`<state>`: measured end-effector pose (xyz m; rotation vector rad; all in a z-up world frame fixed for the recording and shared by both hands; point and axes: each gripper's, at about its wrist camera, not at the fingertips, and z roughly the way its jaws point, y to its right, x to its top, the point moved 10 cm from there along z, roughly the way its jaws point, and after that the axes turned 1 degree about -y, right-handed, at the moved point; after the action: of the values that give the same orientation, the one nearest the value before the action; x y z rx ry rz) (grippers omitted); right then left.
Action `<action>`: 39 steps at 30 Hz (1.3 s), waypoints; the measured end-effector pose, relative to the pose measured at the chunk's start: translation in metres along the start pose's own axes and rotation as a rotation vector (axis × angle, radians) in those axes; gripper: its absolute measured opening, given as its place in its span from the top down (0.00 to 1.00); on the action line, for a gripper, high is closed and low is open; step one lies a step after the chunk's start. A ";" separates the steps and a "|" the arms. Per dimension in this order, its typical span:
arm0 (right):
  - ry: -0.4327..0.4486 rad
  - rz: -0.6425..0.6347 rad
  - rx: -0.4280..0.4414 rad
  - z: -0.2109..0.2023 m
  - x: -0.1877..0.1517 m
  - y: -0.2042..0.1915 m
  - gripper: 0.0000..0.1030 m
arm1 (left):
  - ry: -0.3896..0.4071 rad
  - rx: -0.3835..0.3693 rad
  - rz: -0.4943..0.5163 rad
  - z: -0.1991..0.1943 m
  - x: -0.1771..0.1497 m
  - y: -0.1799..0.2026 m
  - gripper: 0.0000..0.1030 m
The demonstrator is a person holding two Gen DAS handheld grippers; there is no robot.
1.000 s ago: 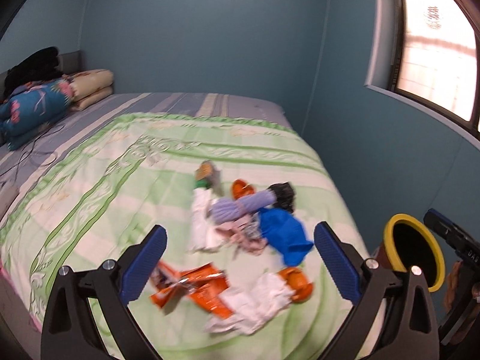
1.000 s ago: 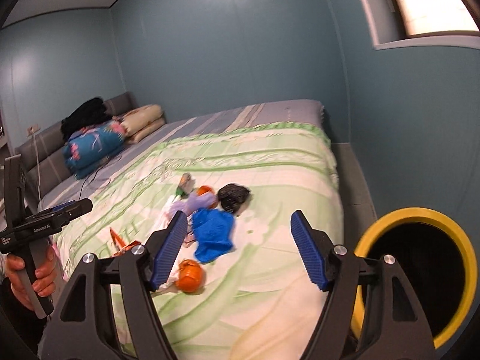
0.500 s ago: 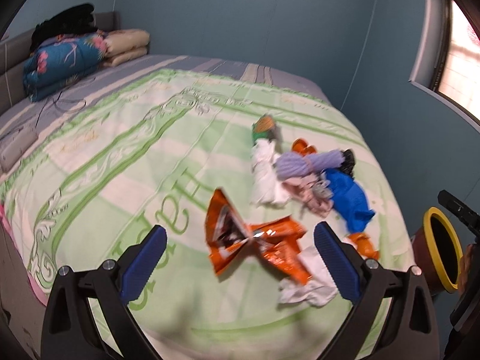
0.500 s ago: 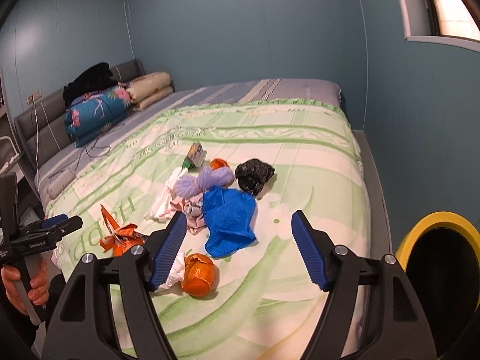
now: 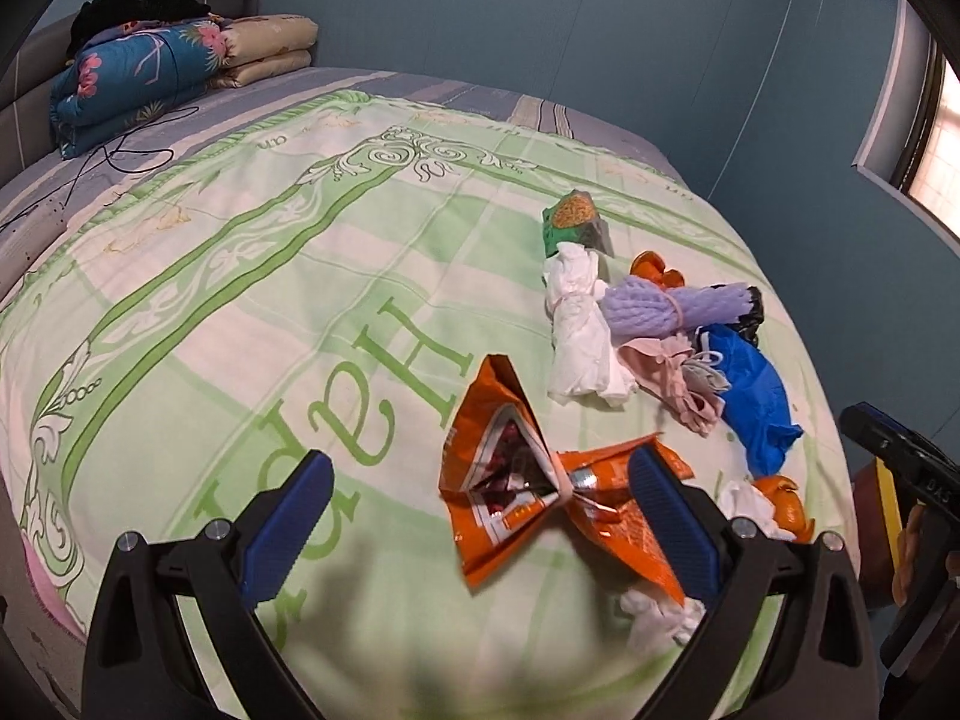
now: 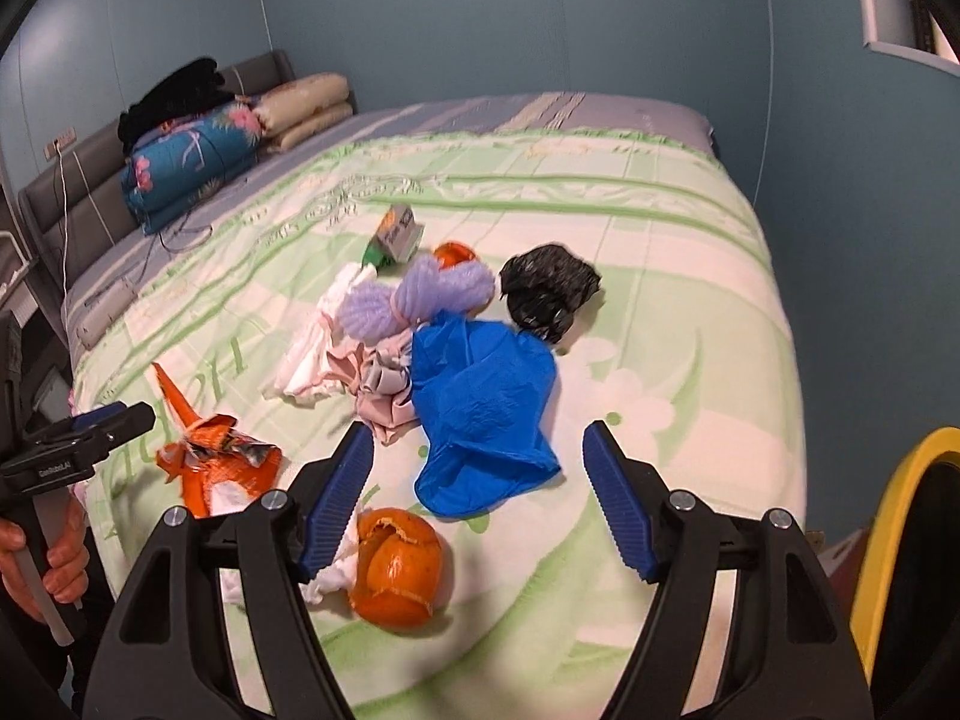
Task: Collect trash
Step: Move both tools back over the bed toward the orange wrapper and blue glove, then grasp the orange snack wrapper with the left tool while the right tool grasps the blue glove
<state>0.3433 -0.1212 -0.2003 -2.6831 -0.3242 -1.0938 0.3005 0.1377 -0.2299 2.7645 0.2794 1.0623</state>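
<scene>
Trash lies in a pile on the green patterned bedspread (image 5: 252, 324). My left gripper (image 5: 480, 516) is open, and a torn orange snack wrapper (image 5: 510, 480) lies between its fingers. My right gripper (image 6: 477, 492) is open above a crumpled blue plastic bag (image 6: 486, 408), with an orange peel (image 6: 399, 567) just in front of its left finger. Further off lie a purple foam net (image 6: 420, 294), a black bag (image 6: 549, 288), white and pink tissue (image 5: 579, 330) and a green carton (image 5: 570, 222). The wrapper also shows in the right wrist view (image 6: 216, 462).
A yellow-rimmed bin (image 6: 900, 570) stands beside the bed at the right. Folded quilts and pillows (image 5: 150, 78) are stacked at the bed's head, with a black cable (image 5: 120, 150) trailing from them. Blue walls surround the bed; a window (image 5: 936, 138) is on the right.
Both grippers have moved closer to and lower over the trash. The orange wrapper now sits between the left fingers; the blue bag is nearer the right fingers.
</scene>
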 end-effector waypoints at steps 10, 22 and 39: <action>-0.109 -0.040 -0.041 0.055 -0.006 -0.004 0.34 | -0.048 -0.004 -0.020 0.030 -0.003 -0.002 0.08; -0.173 -0.012 -0.042 0.081 -0.012 -0.002 0.63 | -0.080 -0.029 0.032 0.055 -0.005 0.020 0.45; -0.095 0.025 0.040 0.031 0.006 -0.014 0.95 | -0.067 -0.091 0.000 0.038 -0.001 0.018 0.72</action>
<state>0.3640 -0.0979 -0.2163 -2.7020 -0.3245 -0.9448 0.3272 0.1168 -0.2544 2.7121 0.2166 0.9556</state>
